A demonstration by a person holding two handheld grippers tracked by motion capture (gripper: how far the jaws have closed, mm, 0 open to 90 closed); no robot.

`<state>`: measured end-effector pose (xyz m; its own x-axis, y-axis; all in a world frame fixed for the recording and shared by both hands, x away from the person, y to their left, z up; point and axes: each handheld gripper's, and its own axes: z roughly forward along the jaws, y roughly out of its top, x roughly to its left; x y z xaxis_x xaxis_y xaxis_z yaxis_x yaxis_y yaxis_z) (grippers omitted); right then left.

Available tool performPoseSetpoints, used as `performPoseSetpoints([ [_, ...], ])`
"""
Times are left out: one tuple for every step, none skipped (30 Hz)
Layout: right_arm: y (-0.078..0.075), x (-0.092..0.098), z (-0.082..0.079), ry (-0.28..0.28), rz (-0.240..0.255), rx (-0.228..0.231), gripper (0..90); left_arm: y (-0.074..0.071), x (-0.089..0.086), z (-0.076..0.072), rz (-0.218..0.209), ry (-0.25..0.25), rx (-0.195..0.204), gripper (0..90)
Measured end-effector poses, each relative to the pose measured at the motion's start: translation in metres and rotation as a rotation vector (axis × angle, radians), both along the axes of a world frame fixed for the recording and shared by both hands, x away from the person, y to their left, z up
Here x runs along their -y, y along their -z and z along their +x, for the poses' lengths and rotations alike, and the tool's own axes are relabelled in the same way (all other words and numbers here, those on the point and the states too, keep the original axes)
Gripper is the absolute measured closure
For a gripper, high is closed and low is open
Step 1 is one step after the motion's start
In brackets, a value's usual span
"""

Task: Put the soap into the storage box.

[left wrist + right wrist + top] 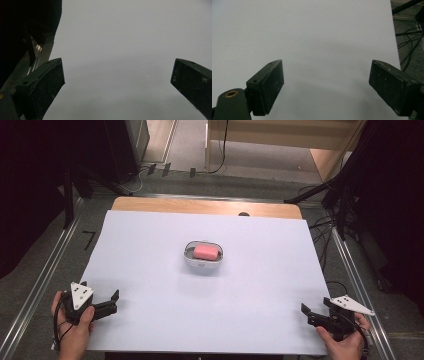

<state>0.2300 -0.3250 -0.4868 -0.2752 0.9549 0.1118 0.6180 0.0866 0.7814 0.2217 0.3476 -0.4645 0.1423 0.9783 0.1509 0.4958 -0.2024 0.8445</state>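
A pink bar of soap [206,251] lies in a small white oval dish [201,265] at the middle of the white table cover [250,285]. My left gripper [100,291] rests at the near left corner, held by a hand, well short of the dish. Its jaws stand wide apart in the left gripper view [117,75] with only bare white cover between them. My right gripper [315,305] sits at the near right corner, also far from the dish. In the right gripper view [325,75] its jaws are open, nothing between the pads.
The wooden table edge [205,206] shows along the far side of the cover. Metal rails [40,285] run along both sides of the table. Cables [325,227] and dark stands lie on the floor to the right, with black curtains at both sides.
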Motion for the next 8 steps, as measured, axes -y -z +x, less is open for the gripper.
performPoseSetpoints([
  [0.0000, 0.0000, -0.0004, 0.000, 0.003, 0.006, 13.2, 0.0000, 0.0000, 0.0001, 0.000, 0.000, 0.000, 0.0],
  [-0.0002, 0.0000, -0.0007, -0.002, 0.006, 0.014, 13.2, 0.0001, 0.0001, 0.0002, -0.001, 0.000, -0.001, 0.0],
  [-0.0005, 0.0002, -0.0012, -0.005, 0.008, 0.014, 13.2, 0.0001, 0.0001, 0.0003, 0.001, 0.001, -0.003, 0.0],
  [-0.0005, 0.0002, -0.0012, -0.005, 0.008, 0.014, 13.2, 0.0001, 0.0001, 0.0003, 0.001, 0.001, -0.003, 0.0],
  [-0.0006, 0.0002, -0.0008, -0.004, 0.010, 0.015, 13.2, 0.0000, 0.0002, 0.0004, 0.002, 0.000, -0.005, 0.0],
  [-0.0006, 0.0002, -0.0007, -0.005, 0.012, 0.017, 13.2, 0.0000, 0.0002, 0.0005, 0.002, 0.000, -0.005, 0.0],
  [-0.0007, 0.0003, -0.0005, -0.010, 0.013, 0.019, 13.2, 0.0000, 0.0000, 0.0005, 0.001, 0.001, -0.005, 0.0],
  [-0.0009, 0.0005, -0.0005, -0.008, 0.012, 0.021, 13.2, 0.0000, 0.0000, 0.0005, 0.001, 0.001, -0.005, 0.0],
])
